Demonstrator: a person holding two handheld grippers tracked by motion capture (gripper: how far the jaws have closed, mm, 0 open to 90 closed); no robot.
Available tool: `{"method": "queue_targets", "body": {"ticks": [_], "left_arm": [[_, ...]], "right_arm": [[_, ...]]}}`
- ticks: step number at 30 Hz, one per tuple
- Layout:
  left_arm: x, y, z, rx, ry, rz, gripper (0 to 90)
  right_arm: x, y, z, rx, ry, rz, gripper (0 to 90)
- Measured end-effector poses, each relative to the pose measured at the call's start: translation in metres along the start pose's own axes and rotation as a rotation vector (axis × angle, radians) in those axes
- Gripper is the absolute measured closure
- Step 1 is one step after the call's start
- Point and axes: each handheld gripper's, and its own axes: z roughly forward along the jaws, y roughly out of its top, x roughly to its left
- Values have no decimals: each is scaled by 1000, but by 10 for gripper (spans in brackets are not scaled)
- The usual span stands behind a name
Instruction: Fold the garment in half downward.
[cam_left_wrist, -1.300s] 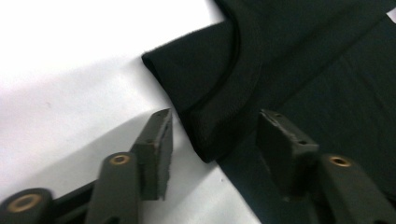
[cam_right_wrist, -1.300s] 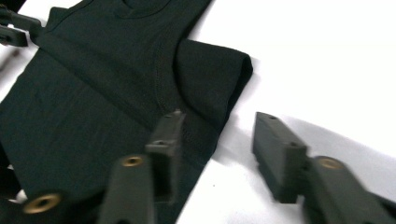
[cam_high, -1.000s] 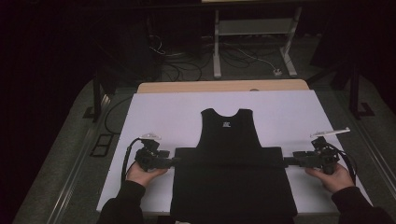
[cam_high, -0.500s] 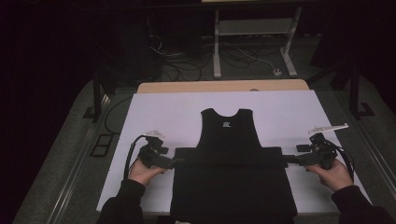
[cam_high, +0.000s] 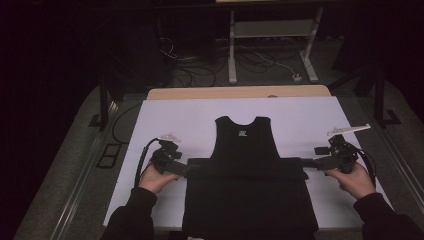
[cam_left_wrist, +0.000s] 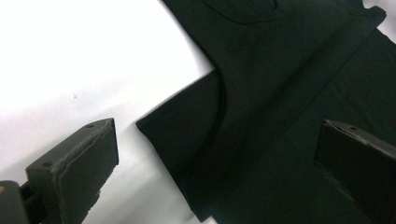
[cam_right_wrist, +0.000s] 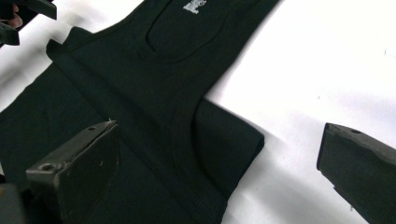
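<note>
Table (cam_high: 165, 120) carries a white cover across most of its top, with a bare wooden strip along the far edge. Black sleeveless top (cam_high: 247, 165) lies flat on the white cover, centred, neck opening toward the far edge and a small pale label just below the neckline. Its lower part is folded across the body, forming a wide dark band whose ends project to either side, and the hem reaches the near edge of the table.

Left gripper (cam_high: 186, 171) rests at the left end of that band, held in the person's left hand (cam_high: 156, 177). Jaws have just been opening and now stand wide apart, released; in the left gripper view the folded corner of the cloth lies on the table between them, gripped by neither pad.

Right gripper (cam_high: 311, 163) sits at the right end of the band, held in the right hand (cam_high: 356, 181). Its jaws have likewise just been opening and stand wide, released; in the right gripper view the folded corner lies between them, clear of both pads.
</note>
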Motion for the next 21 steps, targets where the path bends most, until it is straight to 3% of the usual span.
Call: {"method": "queue_targets", "body": {"ticks": [21], "left_arm": [[8, 26, -8, -7, 25, 21, 0]], "right_arm": [[-3, 30, -7, -19, -19, -26, 0]]}}
